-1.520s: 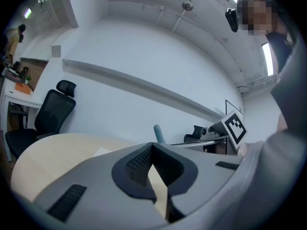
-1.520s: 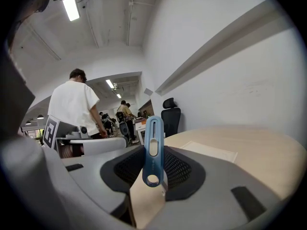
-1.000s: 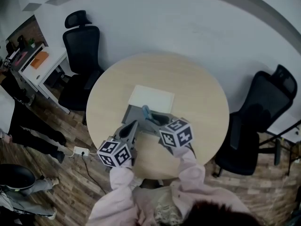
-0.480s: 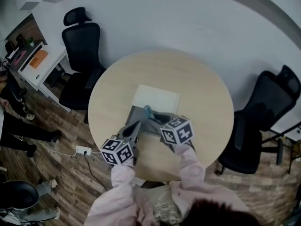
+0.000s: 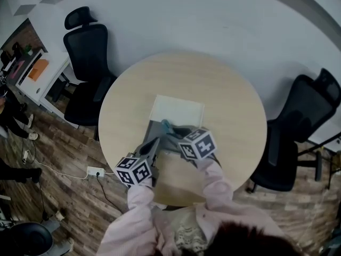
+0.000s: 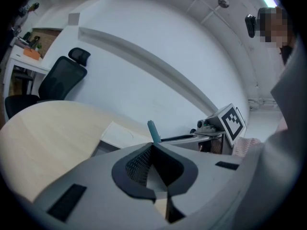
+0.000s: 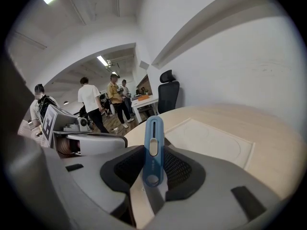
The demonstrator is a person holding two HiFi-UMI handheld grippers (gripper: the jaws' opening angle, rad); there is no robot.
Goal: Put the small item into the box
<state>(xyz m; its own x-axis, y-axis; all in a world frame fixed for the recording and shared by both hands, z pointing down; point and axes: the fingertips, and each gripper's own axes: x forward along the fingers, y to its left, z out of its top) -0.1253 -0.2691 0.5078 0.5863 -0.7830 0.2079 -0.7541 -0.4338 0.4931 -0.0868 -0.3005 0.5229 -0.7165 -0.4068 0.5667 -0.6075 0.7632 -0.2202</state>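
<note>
A white flat box lies on the round beige table, with a grey part at its near edge. My right gripper is shut on a small blue slotted item, which sticks up between the pads over the box's near side. The same blue item also shows in the left gripper view, just past my left gripper. My left gripper hovers at the box's near-left corner, its jaws together with nothing in them. The white box lies just ahead of the right jaws.
Black office chairs stand at the table's left and right. A white desk is at the far left, and a power strip lies on the wooden floor. Several people stand in the room beyond.
Both grippers have sunk a little toward the table, the blue item still in the right one. The people on the floor at the left have moved away.
</note>
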